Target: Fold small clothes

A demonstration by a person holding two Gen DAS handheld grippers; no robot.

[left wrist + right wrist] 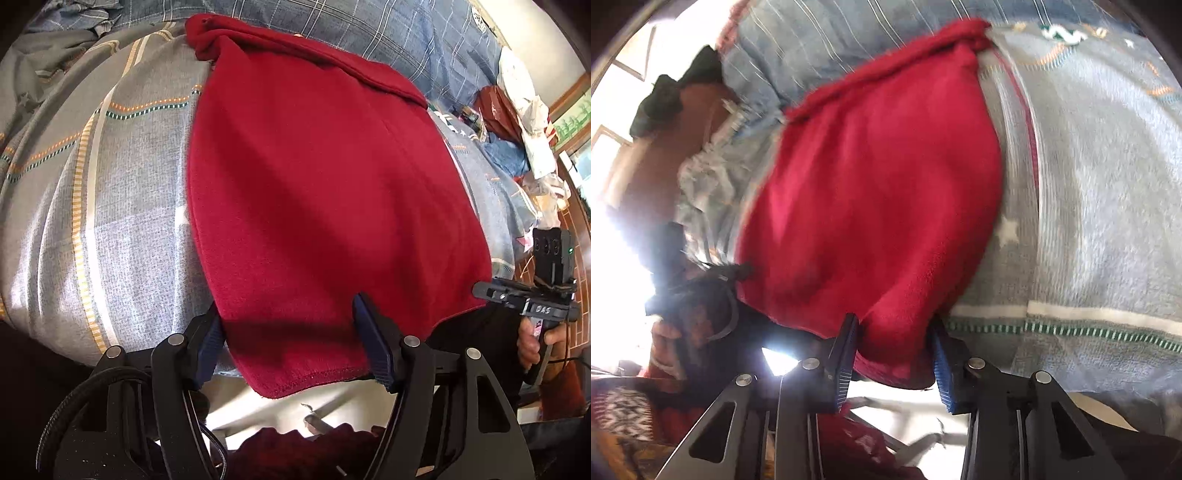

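Red fleece garment (325, 177) lies flat on the striped bedspread (122, 206), near hem overhanging the edge. Left gripper (291, 332) and right gripper (894, 343) both gape around that hem, unclamped. Looks like pre-fold: next, pinch both corners and carry them forward.

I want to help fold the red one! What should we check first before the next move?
1. Red fleece garment lies flat on the striped bedsheet: ok.
2. Left tool straddles the near hem, fingers open: ok.
3. Right tool has the near corner between its fingers: ok.
4. Either tool actually gripping the cloth: not ok, both look open.
5. Far end smooth: not ok, it is bunched.
6. Nothing hidden under the garment: cannot tell.
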